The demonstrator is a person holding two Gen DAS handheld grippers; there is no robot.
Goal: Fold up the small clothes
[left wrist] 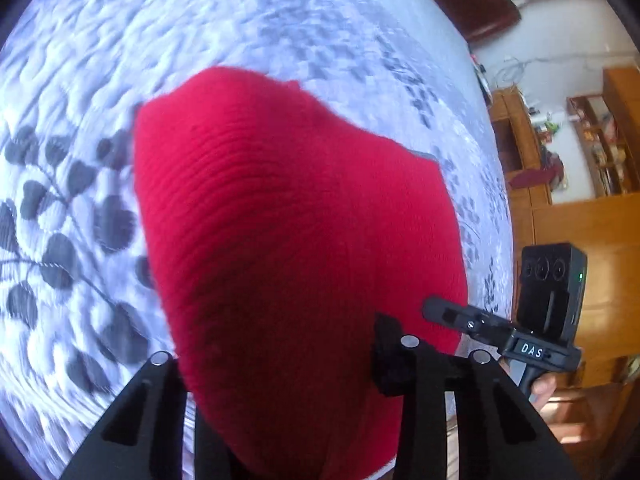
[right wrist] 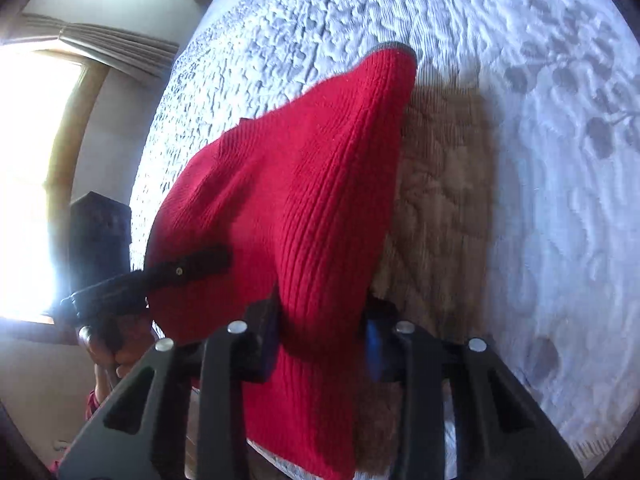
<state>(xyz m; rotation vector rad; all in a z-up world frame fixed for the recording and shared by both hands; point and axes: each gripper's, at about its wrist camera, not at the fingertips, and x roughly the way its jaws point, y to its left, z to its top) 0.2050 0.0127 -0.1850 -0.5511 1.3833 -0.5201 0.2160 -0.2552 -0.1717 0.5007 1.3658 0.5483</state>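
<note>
Red ribbed knit garment (right wrist: 296, 184) hangs lifted above the white quilted bedspread with grey leaf print (right wrist: 560, 200), its near edge pinched by both the left gripper (left wrist: 280, 380) and the right gripper (right wrist: 320, 344), jaws clamped on fabric.

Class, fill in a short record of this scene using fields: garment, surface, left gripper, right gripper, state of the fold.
garment: red ribbed knit garment with a grey trim at one end
surface: white quilted bedspread with a grey leaf print
left gripper: jaws closed on the knit
right gripper: jaws closed on the knit
state of the fold: garment lifted off the bed between both grippers, not yet laid flat
</note>
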